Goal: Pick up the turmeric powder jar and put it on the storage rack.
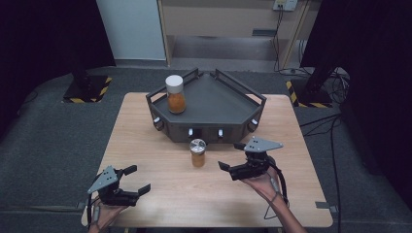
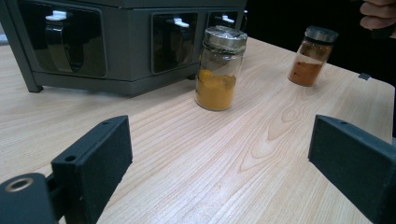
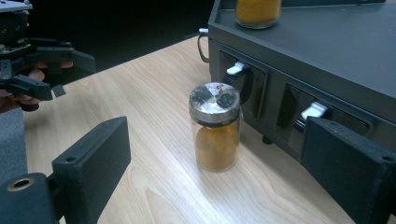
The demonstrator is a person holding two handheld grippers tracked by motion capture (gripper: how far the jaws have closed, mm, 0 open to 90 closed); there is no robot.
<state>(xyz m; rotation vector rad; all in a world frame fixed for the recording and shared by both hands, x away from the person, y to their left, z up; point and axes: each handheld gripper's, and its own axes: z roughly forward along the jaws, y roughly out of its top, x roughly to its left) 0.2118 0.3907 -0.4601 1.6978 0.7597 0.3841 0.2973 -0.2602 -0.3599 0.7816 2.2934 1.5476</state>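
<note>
A small glass jar (image 1: pixel 197 152) with a metal lid and orange-yellow powder stands upright on the wooden table (image 1: pixel 145 145), just in front of a dark grey angular rack (image 1: pixel 214 130). My right gripper (image 1: pixel 230 156) is open a little to the jar's right, and in the right gripper view the jar (image 3: pixel 215 126) stands ahead between the spread jaws, untouched. My left gripper (image 1: pixel 140 178) is open at the table's front left, empty. The left gripper view shows the same jar (image 2: pixel 219 70) and a second, darker orange jar (image 2: pixel 312 56) farther right.
On the rack's top (image 1: pixel 218 97) stands a bigger jar (image 1: pixel 175 94) with a white lid and orange contents. The rack's front wall (image 2: pixel 126 42) has dark recesses holding white-tipped levers (image 3: pixel 314 111). Grey carpet surrounds the table. The left gripper (image 3: pixel 70 77) shows far off in the right gripper view.
</note>
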